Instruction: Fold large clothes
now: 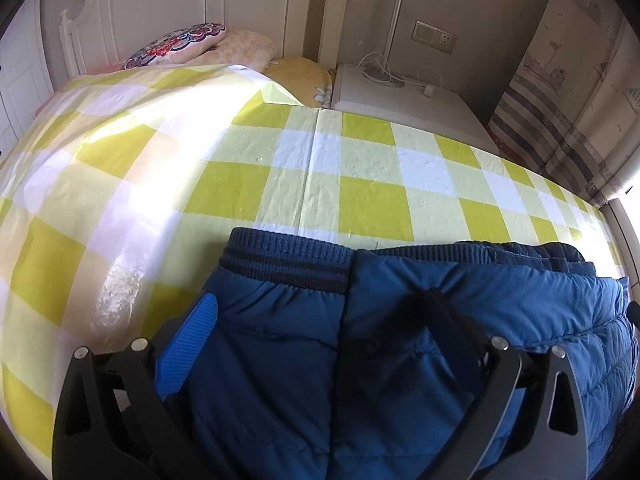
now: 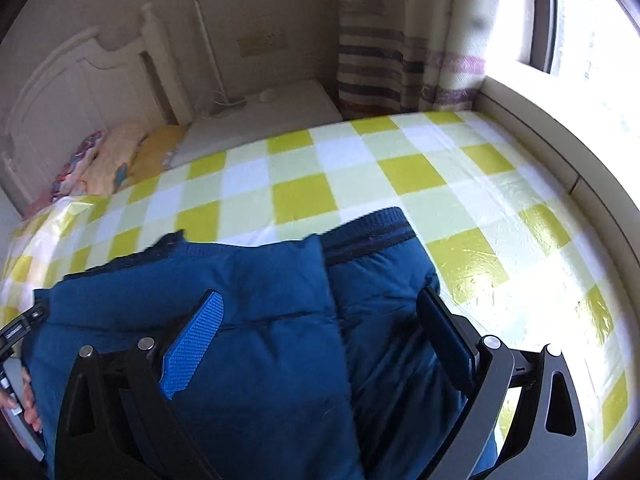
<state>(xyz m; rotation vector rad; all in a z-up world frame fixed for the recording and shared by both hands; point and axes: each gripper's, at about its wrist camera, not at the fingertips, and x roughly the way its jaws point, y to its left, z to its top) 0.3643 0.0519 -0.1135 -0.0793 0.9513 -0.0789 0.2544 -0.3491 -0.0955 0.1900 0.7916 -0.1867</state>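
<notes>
While both sets of jaws stand spread wide with nothing pinched between their pads, the dark blue quilted padded jacket (image 1: 400, 340) lies at the lower middle of each frame on the glossy yellow-and-white checked plastic sheet (image 1: 360, 168) covering the bed. The left gripper (image 1: 320, 328) hovers over the ribbed knit hem; its fingers frame the fabric but do not press it. The right gripper (image 2: 320, 320) is likewise wide open above the jacket, on either side of a straight folded edge that runs down the centre of its frame. Judging by that edge, one panel already lies over the other, which would explain why the jaws are off the cloth: a fold looks just laid down.

Only the left view shows the white bedside cabinet (image 1: 400, 96) with a cable and wall sockets at upper right, and the floral patterned pillow (image 1: 180, 42) sharply at upper left. Only the right view shows the bright window (image 2: 580, 32) at upper right, the striped curtain (image 2: 372, 64), and a person's hand (image 2: 24, 404) holding the other tool at the lower left edge.
</notes>
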